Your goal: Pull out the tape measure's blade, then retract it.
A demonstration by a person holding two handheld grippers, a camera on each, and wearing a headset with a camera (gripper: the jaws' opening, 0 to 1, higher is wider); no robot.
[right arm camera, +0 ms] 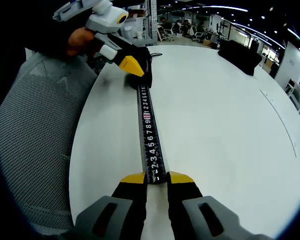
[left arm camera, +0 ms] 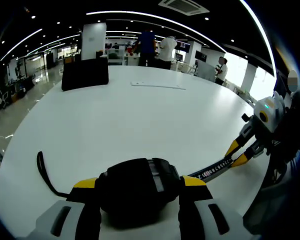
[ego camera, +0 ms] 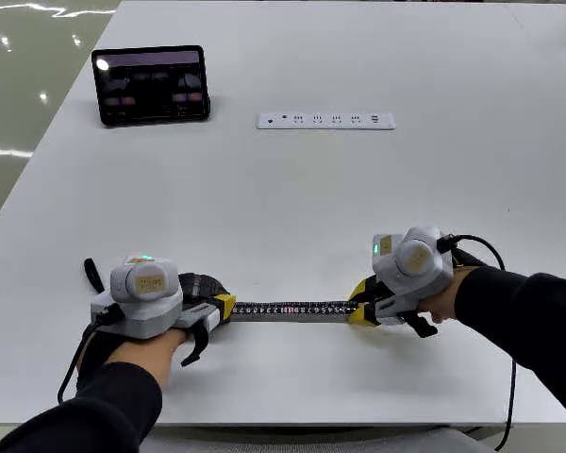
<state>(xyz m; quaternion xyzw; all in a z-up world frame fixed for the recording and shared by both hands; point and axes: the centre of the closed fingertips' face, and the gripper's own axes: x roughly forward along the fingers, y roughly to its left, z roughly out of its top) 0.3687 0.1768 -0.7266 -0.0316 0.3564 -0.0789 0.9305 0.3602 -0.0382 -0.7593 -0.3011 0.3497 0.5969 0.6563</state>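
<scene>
The black tape measure case [left arm camera: 137,187] sits between the yellow-tipped jaws of my left gripper [left arm camera: 140,184], which is shut on it; in the head view the case [ego camera: 200,290] lies low on the white table beside the left gripper [ego camera: 222,307]. Its blade [ego camera: 292,309] runs flat along the table to my right gripper [ego camera: 360,307]. In the right gripper view the numbered blade [right arm camera: 149,127] stretches away from my right gripper [right arm camera: 156,178], shut on its end, toward the case [right arm camera: 142,67]. A black strap [ego camera: 93,275] trails from the case.
A dark tablet [ego camera: 151,84] stands at the far left of the table [ego camera: 358,189], and a white power strip [ego camera: 325,121] lies at the far middle. The table's front edge runs just below both hands. People stand [left arm camera: 157,47] beyond the table's far end.
</scene>
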